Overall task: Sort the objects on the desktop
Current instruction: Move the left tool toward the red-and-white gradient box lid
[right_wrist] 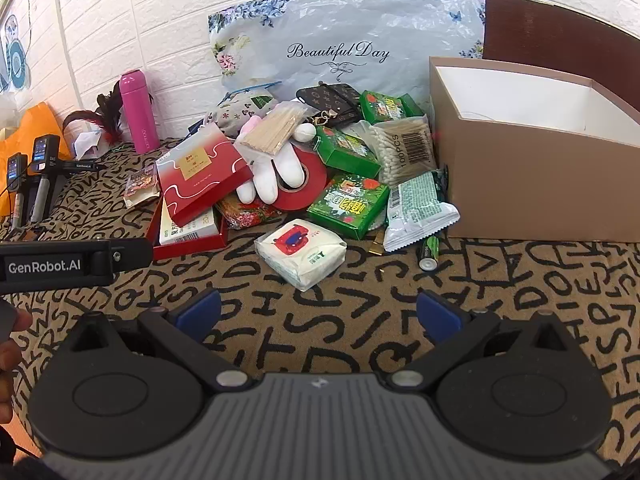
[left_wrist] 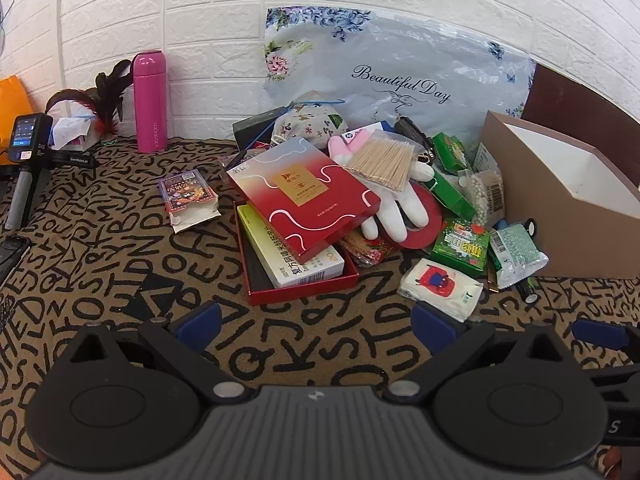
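A heap of small objects lies on the letter-print cloth: a red gift box lid (left_wrist: 304, 196) (right_wrist: 200, 176) tilted on its red tray (left_wrist: 304, 284), a white tissue pack (left_wrist: 440, 286) (right_wrist: 300, 252), green boxes (left_wrist: 460, 246) (right_wrist: 348, 210), a red tape roll (right_wrist: 300, 192), a white glove (left_wrist: 396, 216), a toothpick bag (left_wrist: 380, 158) (right_wrist: 276, 128) and a cotton swab bag (right_wrist: 404, 152). A brown open box (left_wrist: 560, 216) (right_wrist: 532, 184) stands to the right. My left gripper (left_wrist: 316, 320) is open and empty, before the red tray. My right gripper (right_wrist: 320, 316) is open and empty, before the tissue pack.
A pink bottle (left_wrist: 150, 100) (right_wrist: 134, 110) stands at the back left by dark feathers (left_wrist: 108, 96). A floral plastic bag (left_wrist: 400, 68) leans on the brick wall. A card pack (left_wrist: 188, 196) lies left of the heap. Devices on stands (right_wrist: 36, 176) are at far left. A battery (right_wrist: 428, 254) lies near the box.
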The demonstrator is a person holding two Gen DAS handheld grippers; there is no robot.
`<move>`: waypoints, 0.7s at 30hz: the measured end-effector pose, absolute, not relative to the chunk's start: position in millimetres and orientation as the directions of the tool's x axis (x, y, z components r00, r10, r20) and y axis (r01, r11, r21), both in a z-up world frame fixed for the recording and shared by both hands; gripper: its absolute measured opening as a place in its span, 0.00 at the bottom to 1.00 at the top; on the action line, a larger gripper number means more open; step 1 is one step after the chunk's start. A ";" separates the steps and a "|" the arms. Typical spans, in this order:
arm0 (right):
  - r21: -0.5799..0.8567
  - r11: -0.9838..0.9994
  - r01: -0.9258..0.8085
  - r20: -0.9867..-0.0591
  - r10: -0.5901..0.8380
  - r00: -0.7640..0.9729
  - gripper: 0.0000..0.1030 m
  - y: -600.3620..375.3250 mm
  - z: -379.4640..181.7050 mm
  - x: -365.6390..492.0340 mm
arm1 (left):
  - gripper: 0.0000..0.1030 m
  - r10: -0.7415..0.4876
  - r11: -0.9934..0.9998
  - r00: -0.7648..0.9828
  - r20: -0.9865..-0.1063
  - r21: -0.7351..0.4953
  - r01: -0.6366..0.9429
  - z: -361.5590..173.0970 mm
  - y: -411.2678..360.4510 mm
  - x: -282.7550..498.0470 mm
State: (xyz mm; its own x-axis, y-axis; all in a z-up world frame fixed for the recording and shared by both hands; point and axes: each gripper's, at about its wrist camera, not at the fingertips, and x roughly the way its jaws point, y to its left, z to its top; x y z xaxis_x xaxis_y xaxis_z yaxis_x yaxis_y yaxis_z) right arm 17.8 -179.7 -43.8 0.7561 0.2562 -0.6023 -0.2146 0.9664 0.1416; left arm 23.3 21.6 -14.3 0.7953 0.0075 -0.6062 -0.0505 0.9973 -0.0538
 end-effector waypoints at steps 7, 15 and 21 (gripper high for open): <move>0.128 0.963 -0.238 -0.604 0.265 0.751 0.98 -169.9 -44.4 23.5 | 1.00 0.005 0.995 0.792 -0.611 -0.076 -0.065 -13.4 31.6 31.2; 0.108 0.958 -0.264 -0.607 0.274 0.746 0.98 -157.6 -41.4 34.0 | 1.00 0.005 0.994 0.798 -0.602 -0.082 -0.069 -11.6 40.8 37.2; 0.078 0.953 -0.293 -0.609 0.278 0.743 0.98 -145.3 -39.0 44.0 | 1.00 0.011 0.993 0.798 -0.602 -0.088 -0.079 -11.0 48.5 46.3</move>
State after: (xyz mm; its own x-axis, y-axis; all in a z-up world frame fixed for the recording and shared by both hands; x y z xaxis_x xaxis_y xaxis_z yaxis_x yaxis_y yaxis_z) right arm 44.0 -145.3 -39.0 0.7431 0.2784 -0.6085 -0.2933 0.9529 0.0778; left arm 46.3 48.5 -11.0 0.7982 0.0107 -0.6023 -0.0794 0.9930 -0.0876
